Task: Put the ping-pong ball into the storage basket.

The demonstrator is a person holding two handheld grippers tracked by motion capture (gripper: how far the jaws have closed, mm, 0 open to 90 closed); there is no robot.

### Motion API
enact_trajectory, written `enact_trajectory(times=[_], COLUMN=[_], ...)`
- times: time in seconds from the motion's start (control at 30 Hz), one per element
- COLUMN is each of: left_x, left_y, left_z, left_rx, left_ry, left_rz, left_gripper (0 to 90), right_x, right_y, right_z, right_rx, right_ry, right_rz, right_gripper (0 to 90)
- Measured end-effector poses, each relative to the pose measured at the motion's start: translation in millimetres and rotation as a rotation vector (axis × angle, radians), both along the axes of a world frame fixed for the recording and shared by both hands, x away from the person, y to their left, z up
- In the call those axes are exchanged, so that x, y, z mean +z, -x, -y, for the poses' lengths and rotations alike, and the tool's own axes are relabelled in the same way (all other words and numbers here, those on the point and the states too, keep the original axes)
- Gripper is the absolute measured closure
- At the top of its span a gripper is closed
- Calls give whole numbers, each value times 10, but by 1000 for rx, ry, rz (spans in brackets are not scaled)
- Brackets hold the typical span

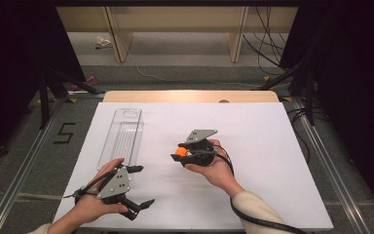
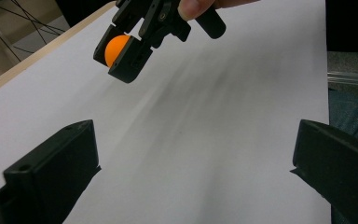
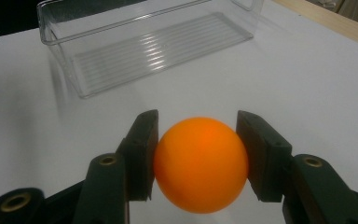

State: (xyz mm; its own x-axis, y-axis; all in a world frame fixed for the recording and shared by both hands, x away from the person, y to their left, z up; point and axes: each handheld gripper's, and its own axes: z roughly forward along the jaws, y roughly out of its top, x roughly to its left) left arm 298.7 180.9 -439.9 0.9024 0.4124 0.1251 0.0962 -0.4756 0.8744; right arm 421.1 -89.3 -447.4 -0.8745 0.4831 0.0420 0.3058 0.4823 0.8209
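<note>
Right gripper view has the right tool (image 3: 200,154) clamped on an orange ball (image 3: 200,164), one jaw on each side, above the white bench (image 3: 307,84) near a clear plastic tray (image 3: 144,42). Left tool (image 1: 137,187) rests at the bench's near edge, jaws wide apart.

A white worktop (image 1: 272,195) sits on a grey floor (image 1: 19,161), its pale wooden far edge (image 1: 190,96) showing, and metal rails (image 1: 24,170) run down both sides. On the floor at left there's a black numeral 5 (image 1: 64,132). Beyond stands light wooden shelving (image 1: 175,24), with black cables (image 1: 265,44) trailing down on the right, dark curtains (image 1: 355,73) at both flanks and black stand legs (image 1: 53,83) braced on the floor.
</note>
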Motion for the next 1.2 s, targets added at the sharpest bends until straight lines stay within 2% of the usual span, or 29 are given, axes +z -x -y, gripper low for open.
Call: enact_trajectory(times=[1.2], left_x=[-3], left_y=[2], left_z=[1], left_rx=[-4], left_ry=[-6], left_rz=[-3], left_gripper=[0], right_x=[34], right_y=[-78], right_z=[-116], right_rx=[6], right_ry=[-22], right_rz=[-4], right_gripper=[513])
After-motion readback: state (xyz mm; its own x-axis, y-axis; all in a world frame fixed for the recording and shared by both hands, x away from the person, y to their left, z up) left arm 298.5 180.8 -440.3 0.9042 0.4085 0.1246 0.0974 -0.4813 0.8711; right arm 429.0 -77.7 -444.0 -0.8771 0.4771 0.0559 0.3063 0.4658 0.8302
